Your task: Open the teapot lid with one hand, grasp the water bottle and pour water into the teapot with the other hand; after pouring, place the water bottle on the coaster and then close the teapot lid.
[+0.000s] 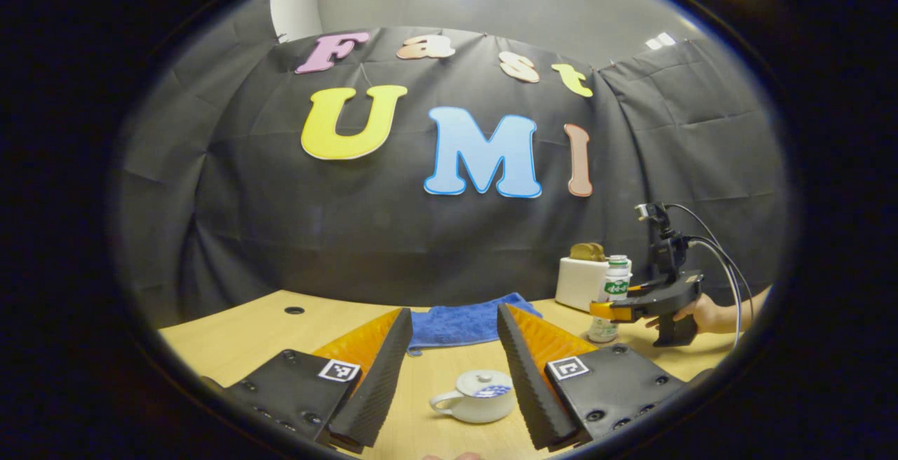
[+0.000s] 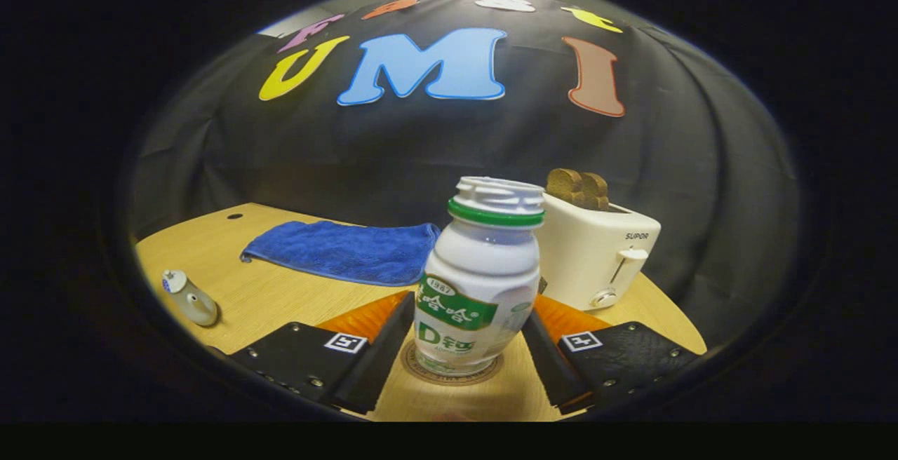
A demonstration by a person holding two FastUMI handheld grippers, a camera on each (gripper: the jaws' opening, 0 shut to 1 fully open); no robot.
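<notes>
Bottle (image 2: 479, 278) upright on coaster (image 2: 452, 373) between right fingers (image 2: 459, 348), grip indiscernible; teapot (image 1: 476, 395) lidded, left fingers (image 1: 449, 383) spread: fits start or near finish.

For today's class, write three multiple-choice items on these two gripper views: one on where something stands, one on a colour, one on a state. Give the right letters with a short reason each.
1. Where does the water bottle stand?
A. on the blue cloth
B. on the round coaster
C. on top of the toaster

2. What colour is the cloth lying on the table?
A. blue
B. red
C. white

3. In what state is the teapot?
A. tipped on its side
B. upright, lid removed
C. upright, lid on

Answers:
1 B: the right gripper view shows the bottle's base on the coaster, between the right gripper's fingers.
2 A: both views show a blue cloth at the back of the table.
3 C: in the left gripper view the teapot sits upright with its lid in place, between the open fingers of the left gripper.
</notes>
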